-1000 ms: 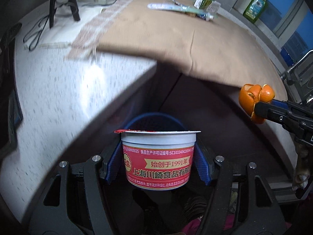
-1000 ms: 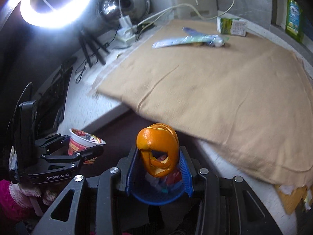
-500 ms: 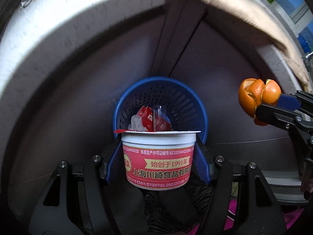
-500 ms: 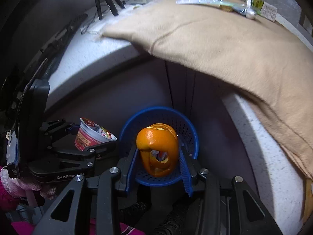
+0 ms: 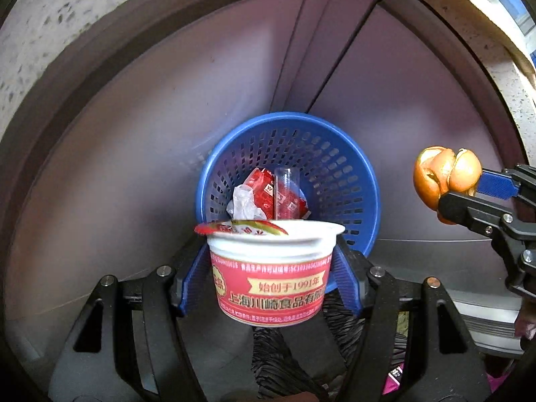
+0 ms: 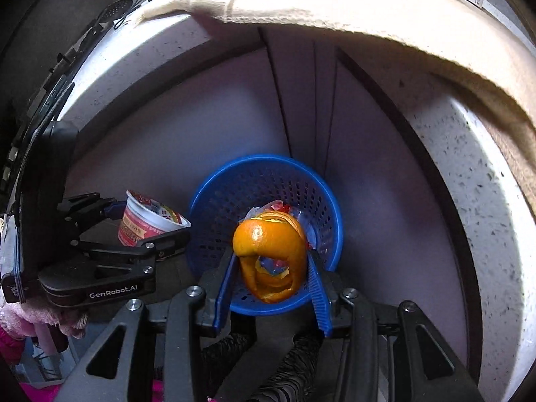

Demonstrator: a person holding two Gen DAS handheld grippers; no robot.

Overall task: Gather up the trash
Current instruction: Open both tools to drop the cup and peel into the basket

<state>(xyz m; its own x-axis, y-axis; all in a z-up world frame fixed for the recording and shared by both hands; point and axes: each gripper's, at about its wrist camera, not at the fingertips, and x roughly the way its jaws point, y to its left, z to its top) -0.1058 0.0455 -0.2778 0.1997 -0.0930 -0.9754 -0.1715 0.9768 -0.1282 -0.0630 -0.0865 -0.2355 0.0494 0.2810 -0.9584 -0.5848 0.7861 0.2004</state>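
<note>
Your left gripper (image 5: pixel 271 268) has its blue-padded fingers (image 5: pixel 191 278) clamped on the sides of a red-and-white noodle cup (image 5: pixel 271 274). The cup sits upright between them, its peeled-back foil lid (image 5: pixel 239 227) curling over the rim on the left. From the left wrist view, the cup hangs in front of and above the near rim of the blue perforated trash basket (image 5: pixel 335 167), which stands below against the grey cabinet front (image 5: pixel 134 154) under the counter (image 5: pixel 50 16). Inside the basket you can see a red wrapper (image 5: pixel 264 187), a crumpled piece of clear plastic (image 5: pixel 244 204) and a small clear cup (image 5: pixel 286 181).

Your right gripper (image 6: pixel 271 268) has its fingers (image 6: pixel 224 288) closed on an orange peel (image 6: pixel 271 261), a hollow curled shell pinched on both sides. From the right wrist view, the peel lines up over the basket's opening (image 6: pixel 268 194), with the red wrapper showing just behind and through it. In the left wrist view, the same peel (image 5: pixel 445 177) is held out to the right of the basket, well apart from the noodle cup.

From the right wrist view, the left gripper (image 6: pixel 144 231) holds the cup (image 6: pixel 147 221) tilted, just beside the left rim of the basket and not over its opening. A tan cloth (image 6: pixel 335 3) drapes over the counter edge (image 6: pixel 469 174) above.
</note>
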